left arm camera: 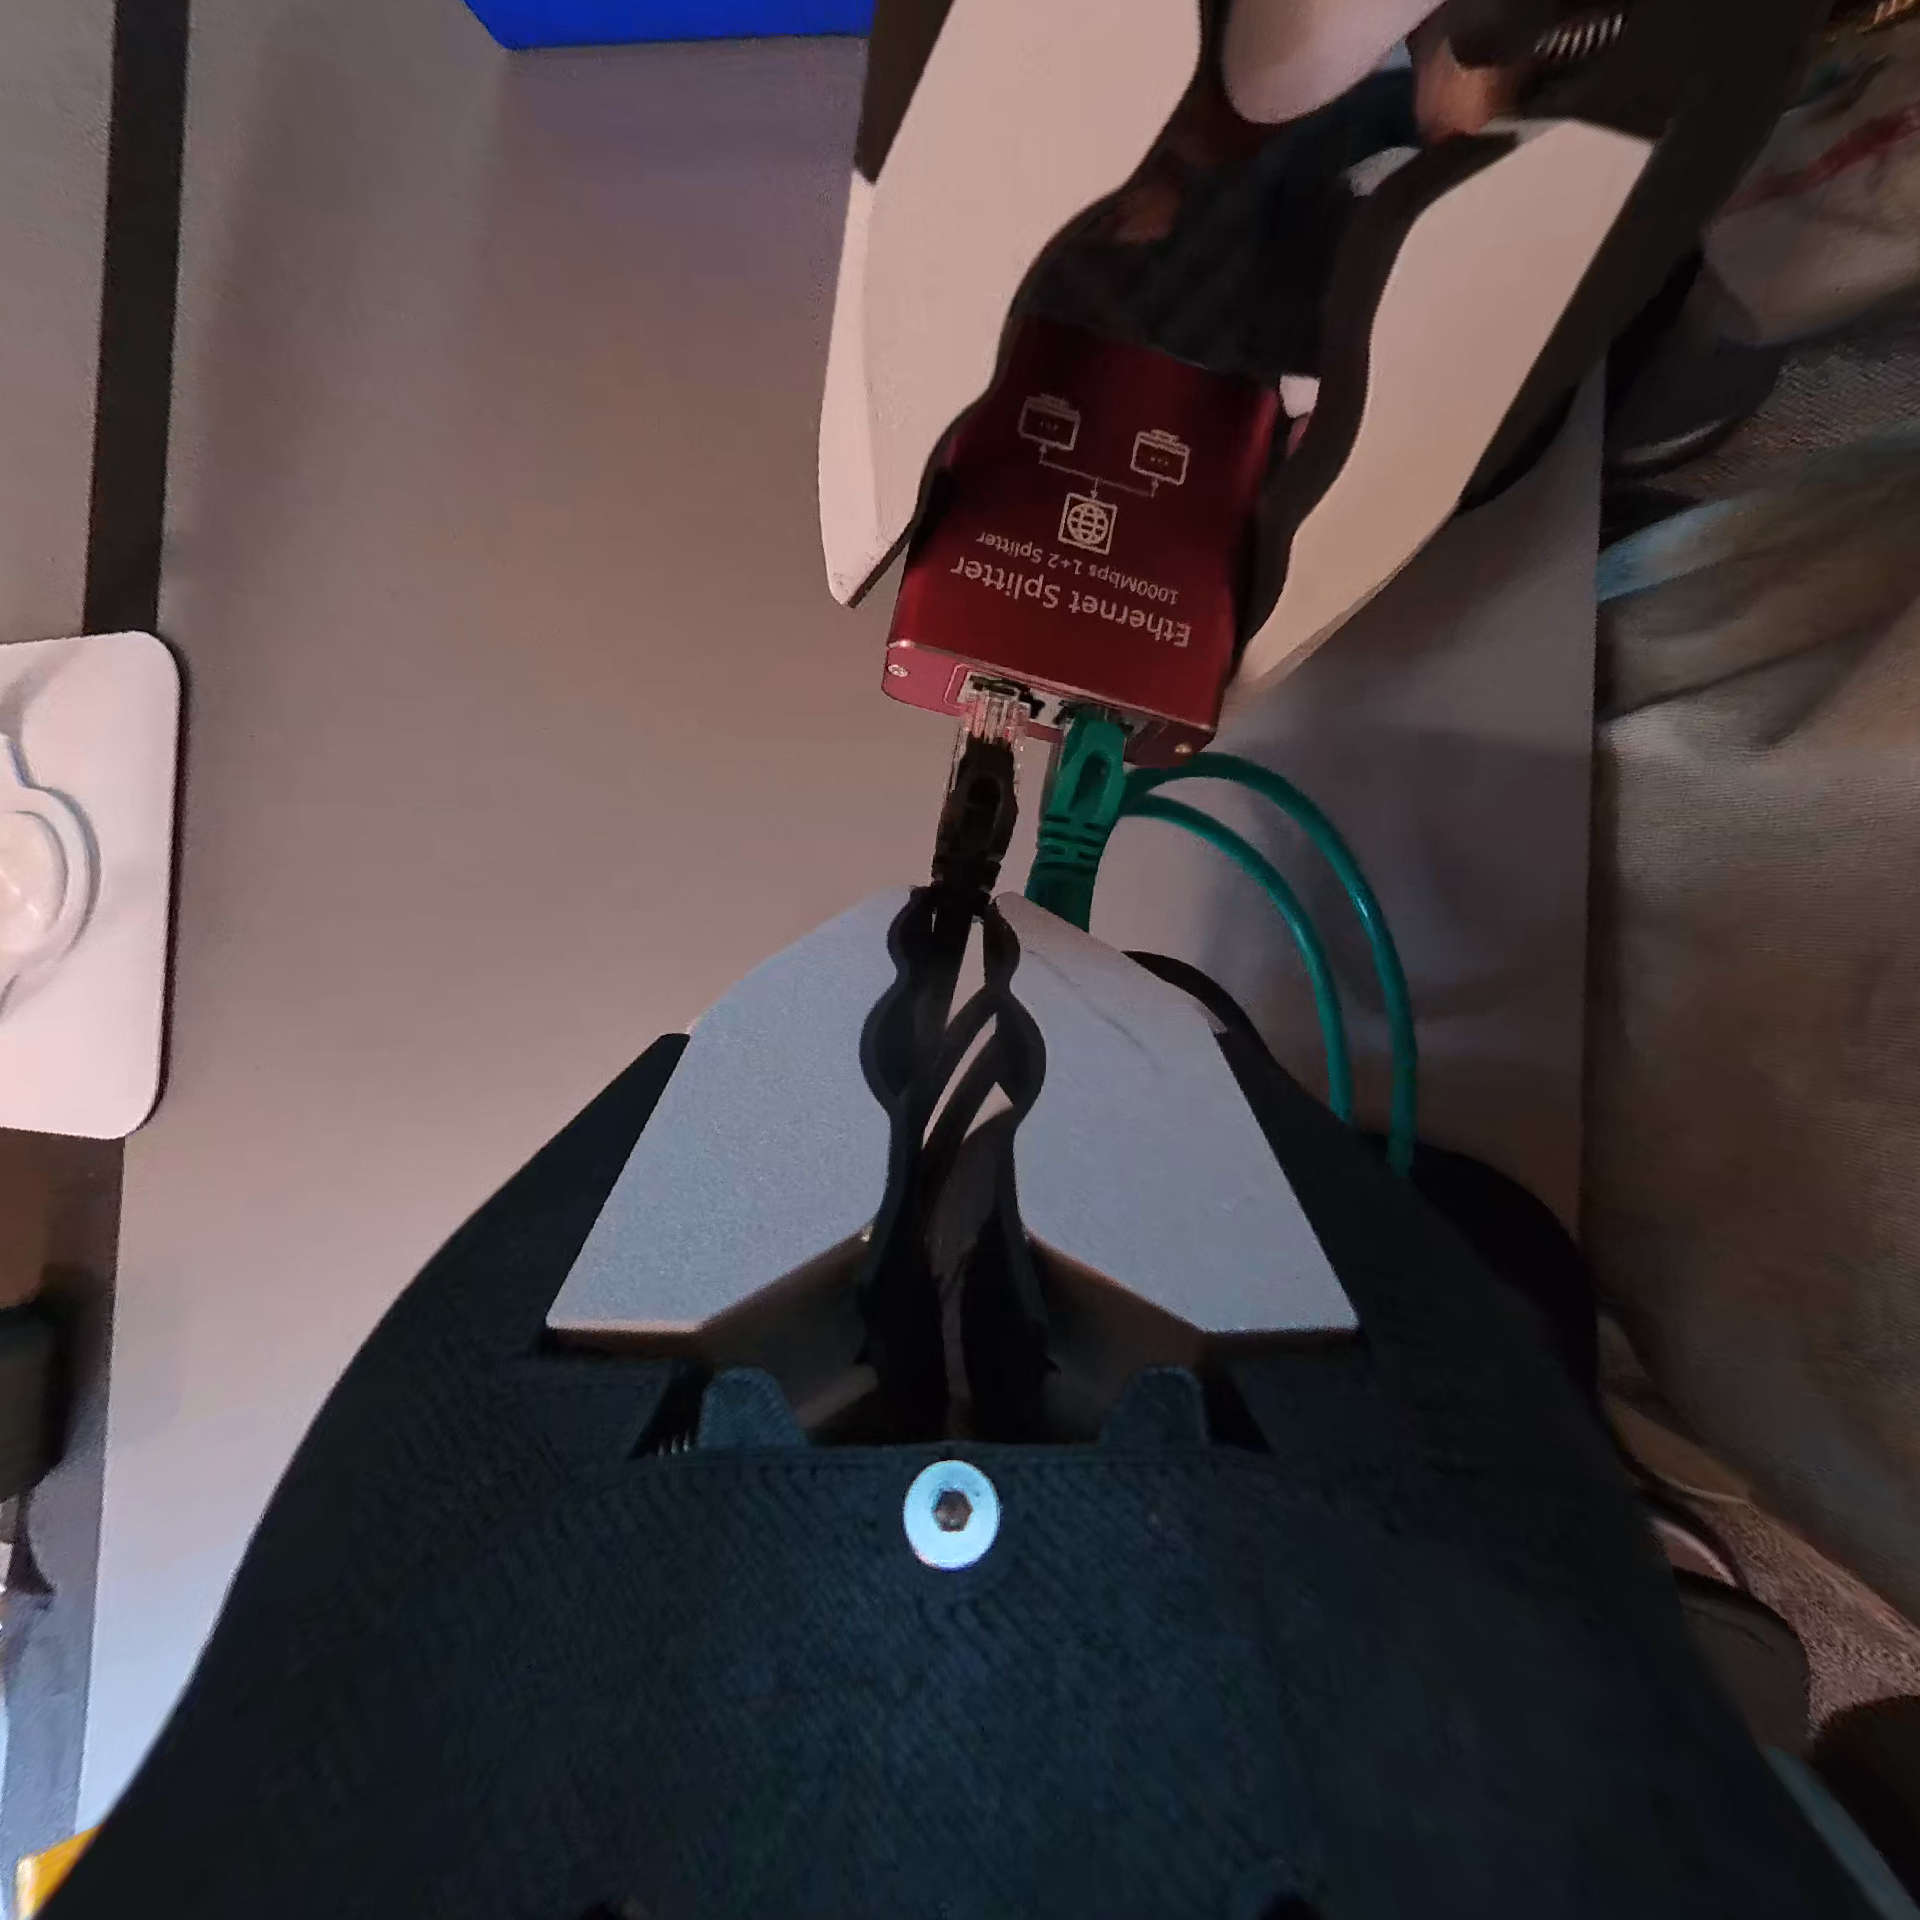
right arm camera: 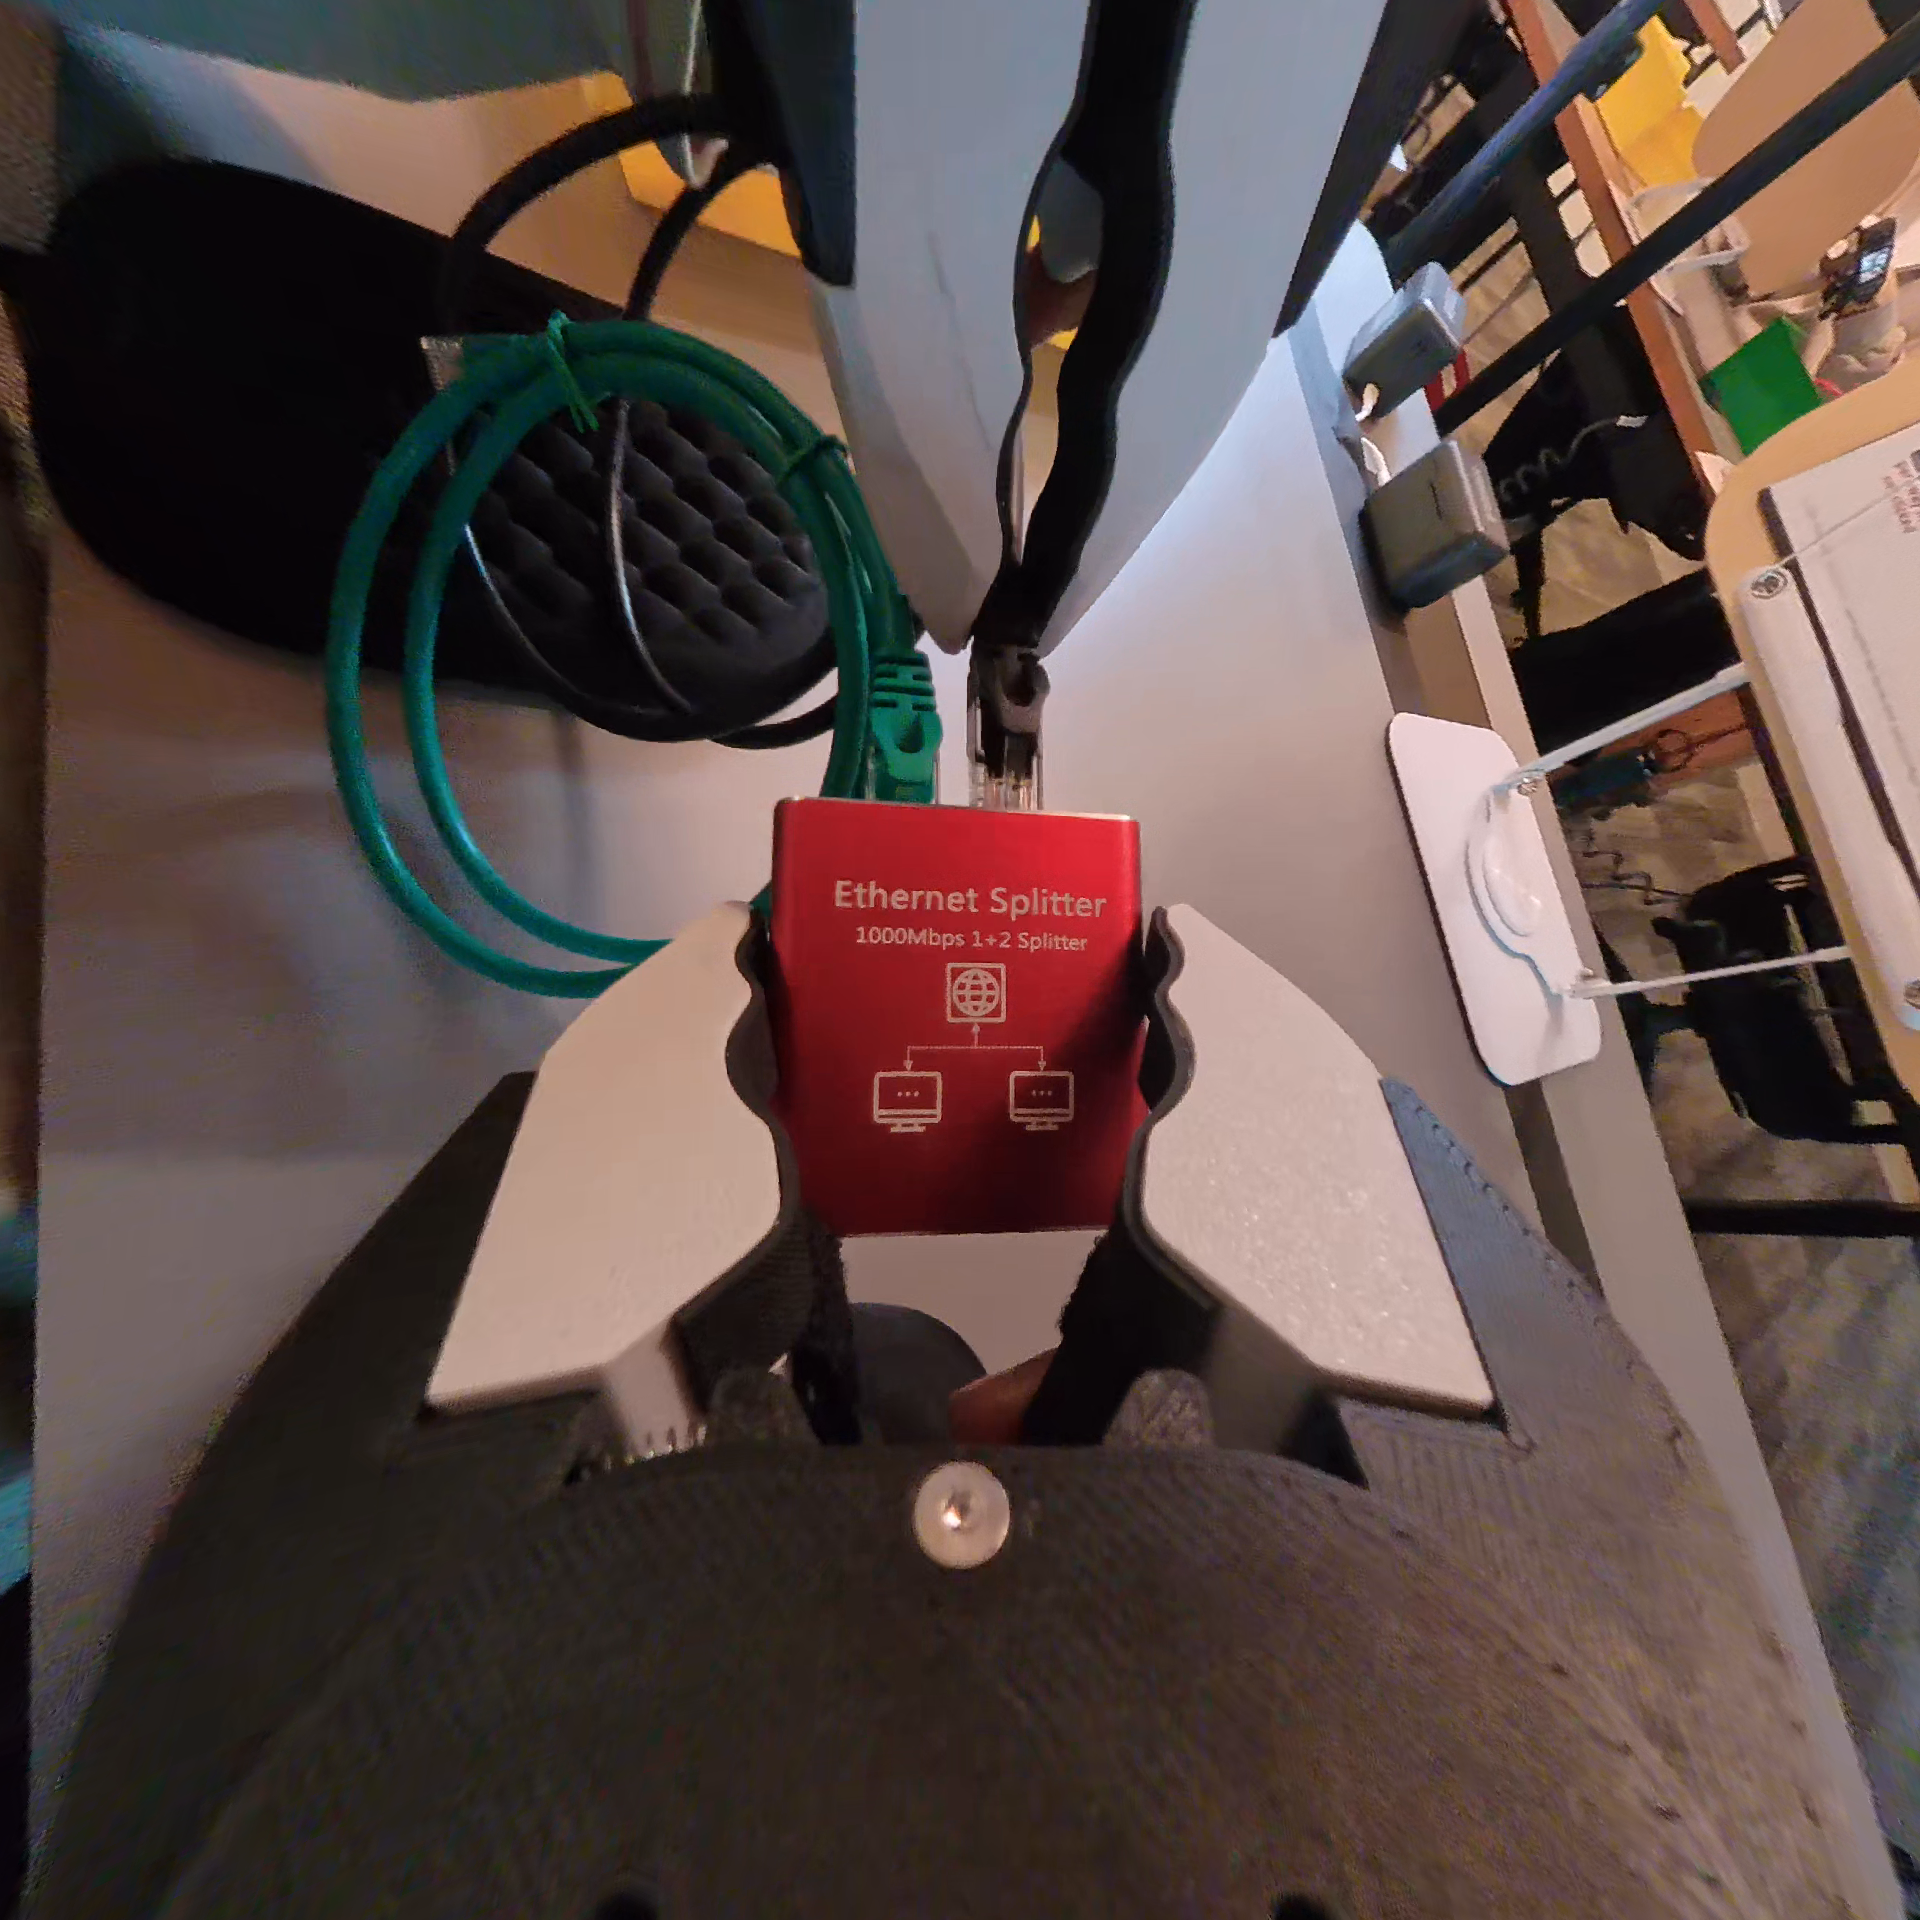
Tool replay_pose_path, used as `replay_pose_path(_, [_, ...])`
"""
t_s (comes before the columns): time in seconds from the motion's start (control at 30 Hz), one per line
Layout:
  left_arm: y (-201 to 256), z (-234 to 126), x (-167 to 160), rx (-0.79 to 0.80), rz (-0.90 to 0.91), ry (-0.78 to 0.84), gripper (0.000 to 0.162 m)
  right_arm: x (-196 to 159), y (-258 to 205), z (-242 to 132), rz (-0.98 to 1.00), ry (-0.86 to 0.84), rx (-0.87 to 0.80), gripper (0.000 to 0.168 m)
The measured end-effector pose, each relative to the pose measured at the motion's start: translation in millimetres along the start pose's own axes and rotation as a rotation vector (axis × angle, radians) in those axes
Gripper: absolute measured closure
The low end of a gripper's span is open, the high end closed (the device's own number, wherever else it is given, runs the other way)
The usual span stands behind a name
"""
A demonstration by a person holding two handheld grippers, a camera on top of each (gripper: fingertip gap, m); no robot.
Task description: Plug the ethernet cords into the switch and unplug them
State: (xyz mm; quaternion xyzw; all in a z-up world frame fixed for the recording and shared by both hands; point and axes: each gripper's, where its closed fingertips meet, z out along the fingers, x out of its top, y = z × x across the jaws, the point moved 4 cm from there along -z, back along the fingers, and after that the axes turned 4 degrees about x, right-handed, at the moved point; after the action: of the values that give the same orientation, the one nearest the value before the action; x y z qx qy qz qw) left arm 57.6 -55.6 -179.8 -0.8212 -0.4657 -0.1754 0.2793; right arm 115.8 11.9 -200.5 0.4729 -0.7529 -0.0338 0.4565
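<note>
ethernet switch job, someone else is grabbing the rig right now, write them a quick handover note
Left gripper: shut on the black cord, just behind its plug.
Right gripper: shut on the red switch, jaws on its two sides, held above the grey table.
Green cord: plugged into one port, its coil tied and hanging beside the switch.
Black plug: clear tip at the mouth of the neighbouring port, most of it still showing; whether it has latched cannot be told.
Left: likely seat the black plug fully, then unplug both cords.
</note>
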Motion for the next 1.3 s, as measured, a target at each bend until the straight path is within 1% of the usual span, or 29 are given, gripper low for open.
replay_pose_path(0.07, [-0.1, 0.4, 1.0, -0.005, 0.023, -0.011, 0.153, -0.7, 0.7, 0.9, -0.008, -0.011, -0.017, 0.099])
replay_pose_path(0.1, [1.3, 0.3, 4.0, -0.028, 0.025, 0.006, 0.154, -1.0, 0.5, 1.6, -0.004, -0.007, -0.016, 0.099])
replay_pose_path(0.17, [-0.2, 1.8, 4.4, -0.042, 0.012, -0.009, 0.153, 0.6, -0.3, 2.1, 0.001, 0.015, -0.014, 0.099])
replay_pose_path(0.33, [-4.6, 4.8, 11.9, 0.017, 0.06, 0.009, 0.155, -1.6, 5.0, -1.8, 0.021, 0.056, -0.048, 0.099])
replay_pose_path(0.43, [-3.5, 7.3, 13.8, 0.013, 0.073, 0.019, 0.155, -3.8, 4.5, -2.6, 0.025, 0.068, -0.046, 0.099])
replay_pose_path(0.53, [-2.2, 10.6, 13.7, 0.023, 0.087, -0.005, 0.156, -6.0, 3.4, -1.0, 0.02, 0.074, -0.04, 0.099])
replay_pose_path(0.67, [-3.4, 13.3, 12.7, 0.027, 0.055, -0.014, 0.156, -7.5, 2.4, 1.4, 0.042, 0.091, -0.046, 0.1])
replay_pose_path(0.83, [-5.1, 19.3, 10.0, 0.072, 0.082, -0.075, 0.156, -8.1, 3.1, 6.2, 0.028, 0.044, -0.071, 0.101])
replay_pose_path(0.93, [-7.2, 18.3, 11.6, 0.053, 0.051, -0.025, 0.157, -8.3, 4.2, 5.1, 0.029, 0.062, -0.093, 0.101])
replay_pose_path(1.07, [-5.5, 22.5, 9.2, 0.072, 0.09, -0.037, 0.156, -10.2, 2.6, 7.6, 0.007, 0.043, -0.109, 0.101])
replay_pose_path(1.17, [-5.9, 22.2, 7.5, 0.04, 0.075, -0.028, 0.156, -10.3, 1.9, 8.5, -0.01, 0.035, -0.112, 0.101])
replay_pose_path(1.23, [-5.2, 20.3, 8.4, -0.019, 0.049, 0.002, 0.156, -12.1, 1.3, 8.9, -0.051, -0.008, -0.144, 0.1])
replay_pose_path(1.3, [-7.4, 20.6, 9.5, -0.036, 0.051, -0.005, 0.157, -12.3, 2.4, 9.7, -0.063, -0.041, -0.167, 0.1])
